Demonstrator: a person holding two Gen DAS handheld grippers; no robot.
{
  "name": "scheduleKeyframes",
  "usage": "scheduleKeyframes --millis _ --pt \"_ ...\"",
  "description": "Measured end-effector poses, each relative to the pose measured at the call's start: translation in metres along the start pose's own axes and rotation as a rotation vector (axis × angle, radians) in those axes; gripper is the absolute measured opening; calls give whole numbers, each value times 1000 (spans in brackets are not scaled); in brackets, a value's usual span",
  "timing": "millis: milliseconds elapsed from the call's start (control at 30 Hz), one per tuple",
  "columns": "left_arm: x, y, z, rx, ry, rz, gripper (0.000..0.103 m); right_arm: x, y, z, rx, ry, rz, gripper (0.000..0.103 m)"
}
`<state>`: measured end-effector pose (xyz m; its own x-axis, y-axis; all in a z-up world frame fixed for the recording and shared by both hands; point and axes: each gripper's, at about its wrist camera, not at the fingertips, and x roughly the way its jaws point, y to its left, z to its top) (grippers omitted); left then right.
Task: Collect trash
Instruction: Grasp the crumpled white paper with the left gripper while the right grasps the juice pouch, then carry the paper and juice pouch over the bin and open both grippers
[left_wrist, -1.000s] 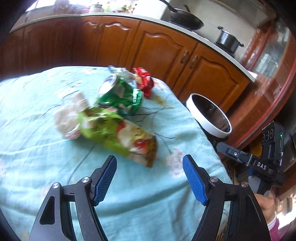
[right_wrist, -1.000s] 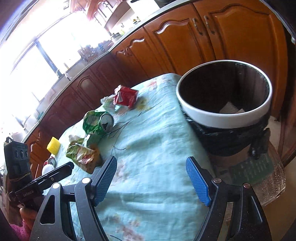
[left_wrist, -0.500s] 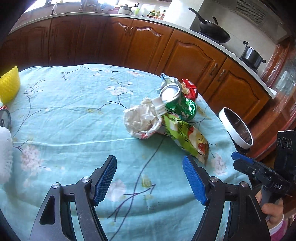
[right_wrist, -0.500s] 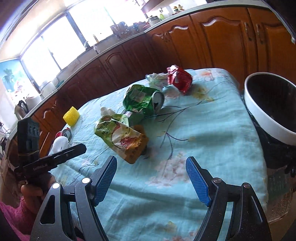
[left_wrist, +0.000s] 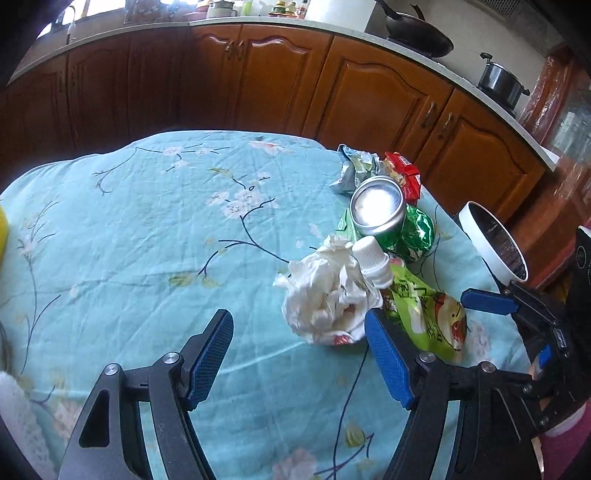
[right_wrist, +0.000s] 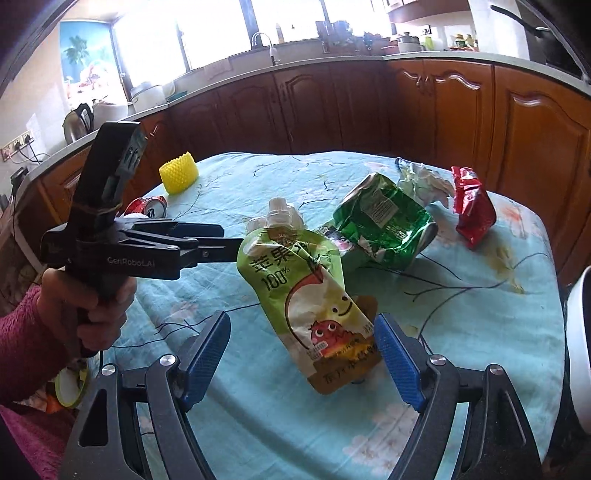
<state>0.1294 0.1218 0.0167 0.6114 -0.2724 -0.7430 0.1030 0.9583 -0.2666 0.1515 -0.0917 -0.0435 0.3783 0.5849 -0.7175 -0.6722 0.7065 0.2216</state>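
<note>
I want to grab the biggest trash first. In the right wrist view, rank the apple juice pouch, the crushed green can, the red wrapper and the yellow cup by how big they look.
1. apple juice pouch, though nearest the camera
2. crushed green can
3. red wrapper
4. yellow cup, farthest away, so its true size is unsure

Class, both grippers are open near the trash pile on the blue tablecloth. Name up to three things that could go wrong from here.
1. The right gripper straddles the juice pouch, which leans on the pile; closing may pinch only its floppy bottom edge and let it slip.
2. The left gripper has the crumpled tissue beside one of its jaws; closing may nudge it away.
3. The crushed green can lies on its side and could roll.
</note>
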Motion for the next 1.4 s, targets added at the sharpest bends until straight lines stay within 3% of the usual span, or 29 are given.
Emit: scheduleKeyframes --millis 167,233,300,467,667,967,1400 --pt "22 10 12 -2 27 -59 69 22 -15 5 16 52 18 80" --pt "28 6 14 16 34 -83 56 26 -19 4 30 66 16 72" --pt "33 -1 16 47 39 -103 36 22 -20 2 42 54 18 71" --pt "37 -21 16 128 21 -74 22 9 -19 -6 65 39 -1 69" --pt "18 -32 4 113 0 -81 20 -22 -27 -22 156 -10 -24 68" --pt "-6 -63 -11 90 -37 -166 20 -70 -55 -47 349 -101 -88 68" --pt "18 -135 -1 171 -5 -263 20 -116 -100 -75 516 -186 -186 67"
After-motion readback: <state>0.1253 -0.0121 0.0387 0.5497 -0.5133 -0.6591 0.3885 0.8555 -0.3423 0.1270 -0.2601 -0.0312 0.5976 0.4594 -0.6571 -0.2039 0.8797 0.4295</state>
